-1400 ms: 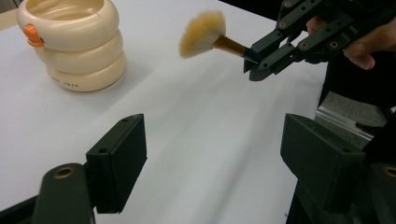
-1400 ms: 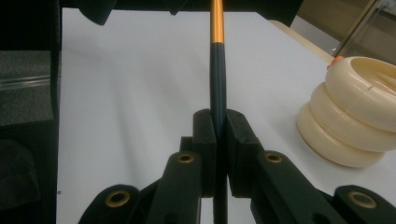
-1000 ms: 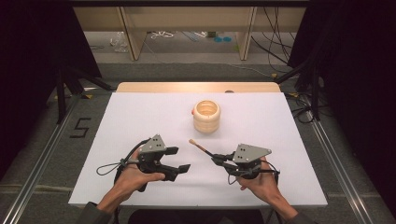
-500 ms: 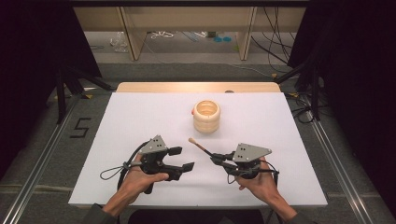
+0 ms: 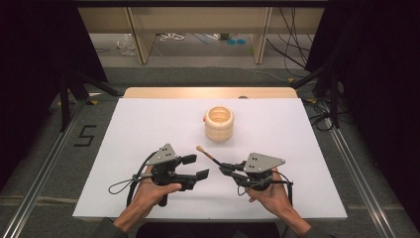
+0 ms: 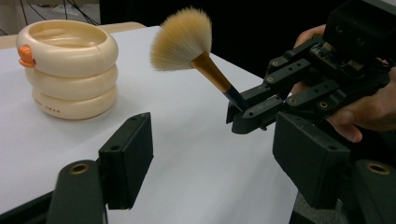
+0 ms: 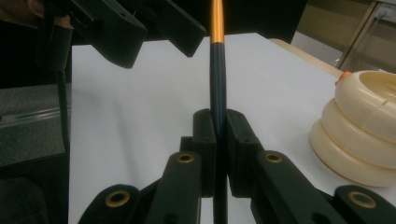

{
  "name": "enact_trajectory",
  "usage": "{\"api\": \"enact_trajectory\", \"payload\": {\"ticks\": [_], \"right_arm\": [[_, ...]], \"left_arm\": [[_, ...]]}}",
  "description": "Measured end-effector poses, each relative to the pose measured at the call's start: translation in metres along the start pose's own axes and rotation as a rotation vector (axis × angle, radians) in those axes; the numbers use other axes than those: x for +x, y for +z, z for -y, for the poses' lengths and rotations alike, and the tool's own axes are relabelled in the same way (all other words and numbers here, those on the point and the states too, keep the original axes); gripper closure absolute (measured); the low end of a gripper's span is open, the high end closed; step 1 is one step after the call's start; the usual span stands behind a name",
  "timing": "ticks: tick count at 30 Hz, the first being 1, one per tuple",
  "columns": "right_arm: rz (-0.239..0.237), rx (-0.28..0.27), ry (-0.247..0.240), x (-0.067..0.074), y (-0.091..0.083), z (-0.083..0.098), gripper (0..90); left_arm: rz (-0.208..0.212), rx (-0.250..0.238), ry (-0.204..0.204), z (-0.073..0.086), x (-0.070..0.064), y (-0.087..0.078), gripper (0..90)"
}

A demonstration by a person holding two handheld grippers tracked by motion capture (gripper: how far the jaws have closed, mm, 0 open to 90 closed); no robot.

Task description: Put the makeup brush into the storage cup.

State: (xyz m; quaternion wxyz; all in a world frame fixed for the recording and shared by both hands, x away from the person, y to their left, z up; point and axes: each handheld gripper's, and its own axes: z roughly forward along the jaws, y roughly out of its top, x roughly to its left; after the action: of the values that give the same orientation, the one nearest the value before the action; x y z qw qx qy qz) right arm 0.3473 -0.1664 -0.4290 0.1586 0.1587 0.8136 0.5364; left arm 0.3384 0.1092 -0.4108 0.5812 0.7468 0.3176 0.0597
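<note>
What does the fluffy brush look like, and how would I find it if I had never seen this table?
Start at the white table and find the cream ringed pot in its middle. Just in front of it, the right gripper holds a brush off the table. It is the one thing with a soft tan fan of bristles, a gold collar and a dark handle.

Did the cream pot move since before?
No. The pot sits at the same spot by the table's far edge in the high view.
</note>
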Motion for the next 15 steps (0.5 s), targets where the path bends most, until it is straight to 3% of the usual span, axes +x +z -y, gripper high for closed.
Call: {"api": "enact_trajectory", "payload": {"ticks": [15], "right_arm": [[-0.013, -0.024, 0.0, 0.0043, 0.0075, -0.0019, 84.3]], "left_arm": [[0.006, -0.029, -0.004, -0.0005, -0.0019, 0.0037, 35.3]]}}
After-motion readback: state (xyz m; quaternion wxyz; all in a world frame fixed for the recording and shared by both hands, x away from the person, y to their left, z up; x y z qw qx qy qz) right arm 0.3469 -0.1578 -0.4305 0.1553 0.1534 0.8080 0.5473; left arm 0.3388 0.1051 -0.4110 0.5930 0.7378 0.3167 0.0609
